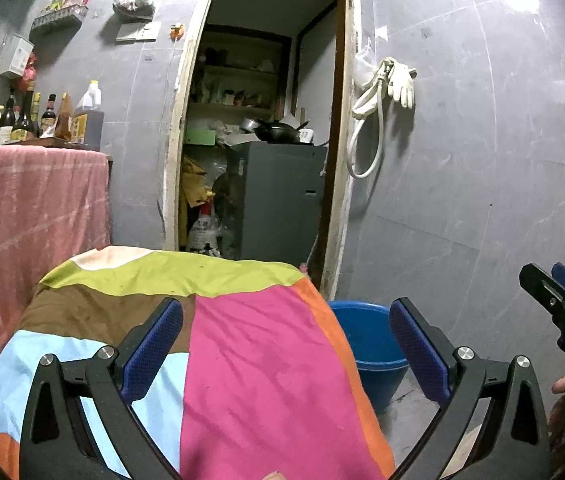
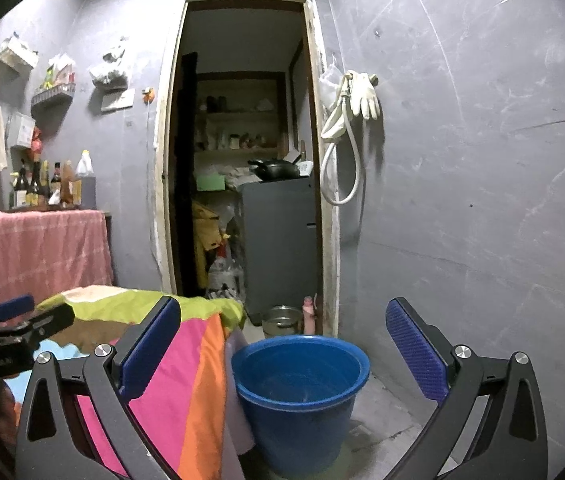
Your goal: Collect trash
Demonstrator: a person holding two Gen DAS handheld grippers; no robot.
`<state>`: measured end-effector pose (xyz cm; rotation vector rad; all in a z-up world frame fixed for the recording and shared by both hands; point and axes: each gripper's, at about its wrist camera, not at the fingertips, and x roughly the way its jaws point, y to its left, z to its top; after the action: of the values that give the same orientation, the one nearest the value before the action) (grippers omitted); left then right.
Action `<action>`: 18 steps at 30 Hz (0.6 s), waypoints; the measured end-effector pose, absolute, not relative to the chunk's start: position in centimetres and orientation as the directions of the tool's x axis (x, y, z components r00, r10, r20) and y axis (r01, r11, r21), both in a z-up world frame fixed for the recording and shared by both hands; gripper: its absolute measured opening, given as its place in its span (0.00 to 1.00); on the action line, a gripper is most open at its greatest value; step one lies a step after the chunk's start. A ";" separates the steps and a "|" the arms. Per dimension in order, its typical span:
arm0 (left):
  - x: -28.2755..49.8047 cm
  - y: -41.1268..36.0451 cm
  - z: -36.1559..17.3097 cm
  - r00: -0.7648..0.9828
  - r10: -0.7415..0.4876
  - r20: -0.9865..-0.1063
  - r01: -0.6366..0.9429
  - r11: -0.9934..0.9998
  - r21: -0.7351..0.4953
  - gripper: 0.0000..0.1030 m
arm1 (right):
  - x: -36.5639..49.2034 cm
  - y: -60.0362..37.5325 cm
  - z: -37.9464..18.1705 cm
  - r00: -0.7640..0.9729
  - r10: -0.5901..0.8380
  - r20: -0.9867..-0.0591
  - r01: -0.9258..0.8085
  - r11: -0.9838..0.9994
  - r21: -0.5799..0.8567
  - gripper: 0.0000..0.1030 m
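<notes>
My left gripper [image 1: 286, 344] is open above a table covered by a patchwork cloth [image 1: 258, 360] of pink, green, brown, light blue and orange. Nothing sits between its blue pads. A blue plastic bucket [image 1: 366, 340] stands on the floor at the table's right side. My right gripper [image 2: 282, 348] is open too, hanging above and in front of that bucket [image 2: 298, 392], with the cloth's edge [image 2: 186, 380] to its left. Each gripper shows at the edge of the other's view: the right gripper [image 1: 562, 300] and the left gripper [image 2: 22, 320]. I see no loose piece of trash.
A doorway [image 2: 242, 152] straight ahead opens on a cluttered storeroom with a grey cabinet [image 2: 278, 248] and a wok. A pink-draped counter [image 1: 30, 208] with bottles stands on the left. A hose and gloves [image 2: 358, 96] hang on the right wall. A metal pot [image 2: 282, 320] sits on the floor.
</notes>
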<state>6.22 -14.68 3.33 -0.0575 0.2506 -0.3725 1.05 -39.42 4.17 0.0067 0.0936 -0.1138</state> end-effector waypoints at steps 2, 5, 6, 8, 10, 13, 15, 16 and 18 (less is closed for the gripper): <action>6.0 -14.6 2.9 0.902 -0.363 -0.232 0.350 0.932 -0.100 0.98 | 0.8 -39.4 3.9 0.989 -0.117 -0.091 0.118 0.993 0.000 1.00; 5.3 -14.4 2.2 0.911 -0.347 -0.222 0.333 0.938 -0.101 0.98 | 0.4 -39.5 3.4 0.986 -0.143 -0.088 0.143 0.990 -0.004 1.00; 5.0 -14.4 1.9 0.915 -0.340 -0.216 0.325 0.940 -0.100 0.98 | 0.1 -39.4 3.3 0.985 -0.149 -0.084 0.149 0.989 -0.003 1.00; 4.7 -14.3 1.4 0.920 -0.329 -0.215 0.316 0.944 -0.093 0.98 | -0.2 -39.3 3.0 0.983 -0.164 -0.078 0.164 0.986 -0.015 1.00; 4.3 -14.3 1.1 0.923 -0.321 -0.213 0.310 0.947 -0.084 0.98 | -0.7 -39.1 2.6 0.981 -0.182 -0.072 0.180 0.983 -0.037 1.00; 3.8 -14.3 0.6 0.925 -0.315 -0.214 0.307 0.949 -0.071 0.98 | -1.3 -38.9 2.1 0.977 -0.200 -0.067 0.196 0.979 -0.061 1.00; 3.7 -14.2 0.3 0.922 -0.316 -0.223 0.308 0.949 -0.073 0.98 | -1.6 -38.8 1.6 0.975 -0.208 -0.074 0.204 0.977 -0.061 1.00; 3.7 -14.2 0.2 0.922 -0.314 -0.225 0.305 0.949 -0.075 0.98 | -1.6 -38.8 1.5 0.974 -0.214 -0.078 0.210 0.976 -0.062 1.00; 3.6 -14.2 0.1 0.925 -0.307 -0.226 0.297 0.952 -0.076 0.98 | -1.7 -38.9 1.2 0.971 -0.223 -0.087 0.219 0.974 -0.060 1.00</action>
<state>3.60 -14.21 0.06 -0.0408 0.2381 -0.3098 -1.69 -38.92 1.22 -0.0501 0.0932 -0.2232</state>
